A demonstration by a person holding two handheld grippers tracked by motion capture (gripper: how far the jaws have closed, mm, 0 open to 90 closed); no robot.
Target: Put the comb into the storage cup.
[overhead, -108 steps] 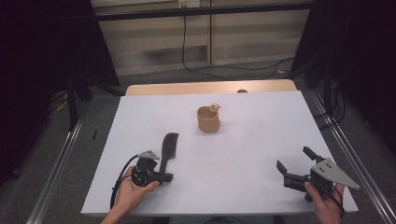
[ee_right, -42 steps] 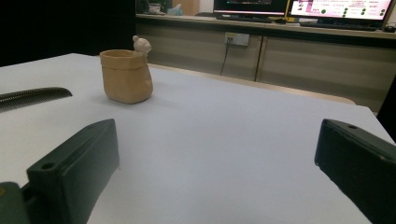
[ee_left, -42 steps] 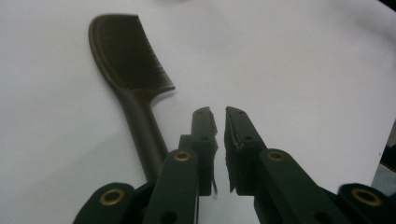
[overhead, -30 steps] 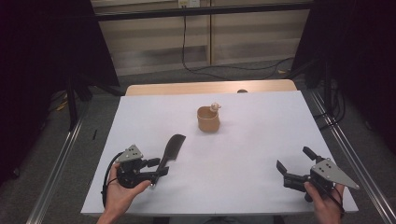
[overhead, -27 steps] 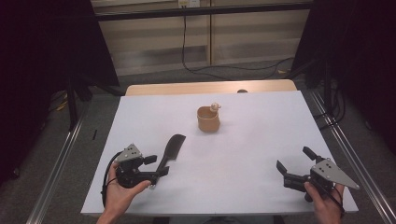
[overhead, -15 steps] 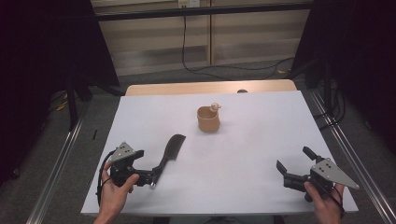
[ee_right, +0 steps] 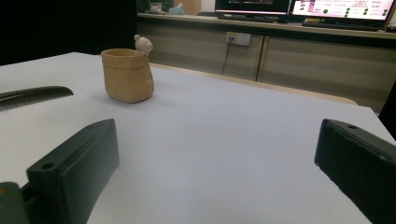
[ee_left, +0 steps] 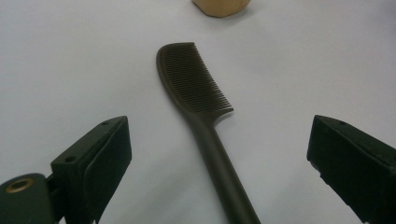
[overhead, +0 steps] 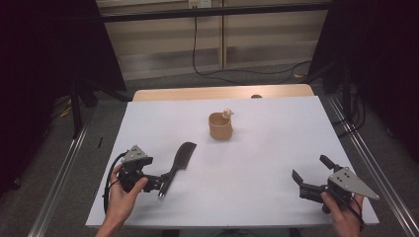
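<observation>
A dark comb [overhead: 179, 160] lay flat on the white table [overhead: 267, 148], in its near left part, toothed head pointing toward the far edge and handle running back toward the near edge. The left gripper [overhead: 157, 181] sat low at the handle's near end, held by the person's left hand [overhead: 123, 190]. In the left gripper view its two black jaws stood wide apart, one on either side of the handle, gripping nothing; the comb [ee_left: 198, 109] ran up the middle between them, teeth on its right side in that view. Whether either jaw actually touched the handle could not be made out from the high view, though the close view showed clear table on both sides of it.

The right gripper [overhead: 310, 174] rested by the near right corner of the table, well apart from the comb, held by the right hand [overhead: 343, 212]; its jaws were likewise spread wide with nothing in them.

A small tan cup [overhead: 220, 126] with a little pale figure [overhead: 227, 113] on its rim stood upright near the middle of the table, toward the far edge, beyond the comb's head.
</observation>
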